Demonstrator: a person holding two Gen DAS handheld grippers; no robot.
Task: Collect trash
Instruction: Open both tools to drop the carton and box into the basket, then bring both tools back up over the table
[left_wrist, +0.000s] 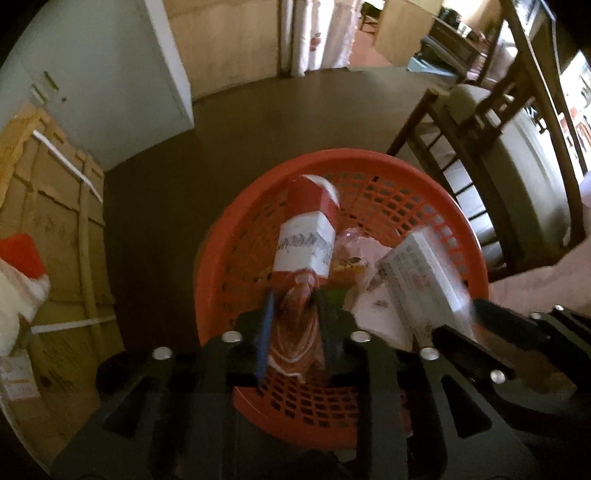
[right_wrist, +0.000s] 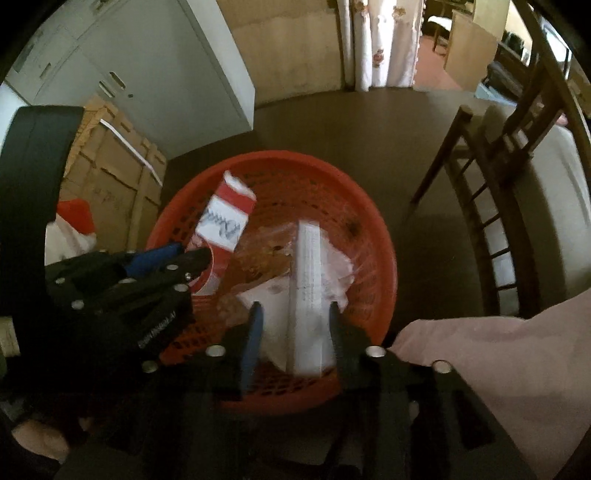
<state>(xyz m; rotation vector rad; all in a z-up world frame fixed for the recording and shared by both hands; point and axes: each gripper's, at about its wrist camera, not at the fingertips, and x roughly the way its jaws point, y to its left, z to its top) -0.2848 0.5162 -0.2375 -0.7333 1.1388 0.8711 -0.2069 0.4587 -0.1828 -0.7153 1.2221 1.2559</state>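
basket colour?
Orange-red basket, latticed mesh walls; clearest in the right wrist view.

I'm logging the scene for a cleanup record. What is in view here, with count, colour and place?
basket: one, orange, on the dark floor
carton: one, red and white, in the basket, between the left fingers
box: one, white, printed, in the basket, between the right fingers
crumpled paper and wrappers: several, white and pinkish, basket bottom
chair: one, wooden, right
cardboard boxes: brown, left
left gripper: black
right gripper: black
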